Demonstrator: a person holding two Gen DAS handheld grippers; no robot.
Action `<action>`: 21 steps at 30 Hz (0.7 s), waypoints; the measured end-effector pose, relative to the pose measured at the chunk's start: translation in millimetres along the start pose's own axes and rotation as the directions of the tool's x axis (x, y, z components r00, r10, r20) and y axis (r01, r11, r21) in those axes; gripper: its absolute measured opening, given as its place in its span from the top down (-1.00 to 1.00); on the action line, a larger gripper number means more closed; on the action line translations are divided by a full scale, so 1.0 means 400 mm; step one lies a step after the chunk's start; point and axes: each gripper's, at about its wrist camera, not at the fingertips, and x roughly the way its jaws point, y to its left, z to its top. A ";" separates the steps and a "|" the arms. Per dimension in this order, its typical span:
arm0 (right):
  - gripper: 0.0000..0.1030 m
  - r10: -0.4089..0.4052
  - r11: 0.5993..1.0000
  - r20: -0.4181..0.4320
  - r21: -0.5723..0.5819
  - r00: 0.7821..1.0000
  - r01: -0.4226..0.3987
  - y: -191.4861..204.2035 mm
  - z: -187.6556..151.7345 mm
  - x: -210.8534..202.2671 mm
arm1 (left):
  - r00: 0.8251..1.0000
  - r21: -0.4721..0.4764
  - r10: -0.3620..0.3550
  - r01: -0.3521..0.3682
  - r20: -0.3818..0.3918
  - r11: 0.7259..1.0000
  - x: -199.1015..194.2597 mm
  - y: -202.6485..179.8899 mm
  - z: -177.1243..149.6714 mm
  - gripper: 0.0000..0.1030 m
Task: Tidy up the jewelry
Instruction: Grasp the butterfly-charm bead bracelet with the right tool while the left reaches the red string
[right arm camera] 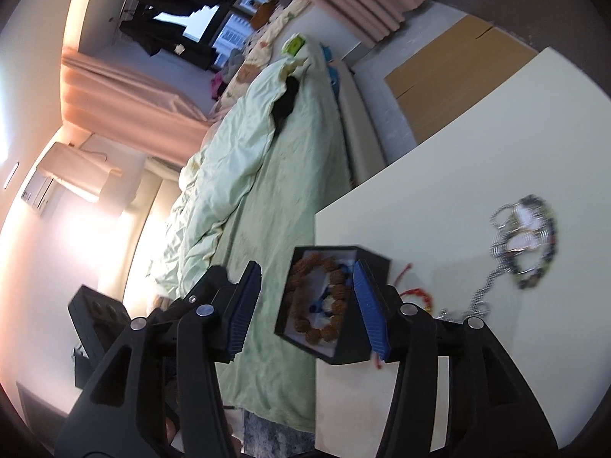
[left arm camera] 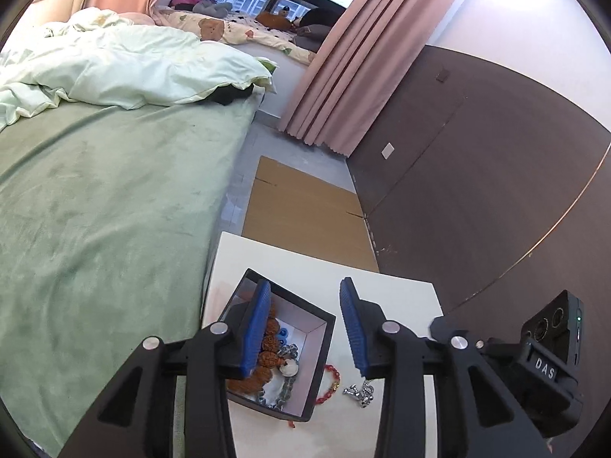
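One black jewelry box is sitting on the white table, holding one brown bead bracelet and some silver pieces. Just beside the box, one red bead bracelet and one silver chain are lying on the table. The left gripper is hovering over the box, fingers spread apart and gripping nothing. The right gripper is likewise standing wide apart. Only the right wrist view is showing a tangle of chains and bracelets, well apart from the box.
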 end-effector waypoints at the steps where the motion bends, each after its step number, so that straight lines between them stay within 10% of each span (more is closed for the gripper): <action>1: 0.00 -0.003 1.000 0.006 0.003 1.000 0.003 -0.005 0.004 -0.008 | 1.000 0.006 0.001 -0.001 -0.001 1.000 -0.001 -0.001 -0.002 0.30; 21: 0.00 -0.191 0.982 -0.025 -0.022 0.981 0.190 -0.089 0.016 -0.101 | 0.976 0.207 -0.005 0.051 -0.217 0.977 0.116 -0.163 -0.172 0.49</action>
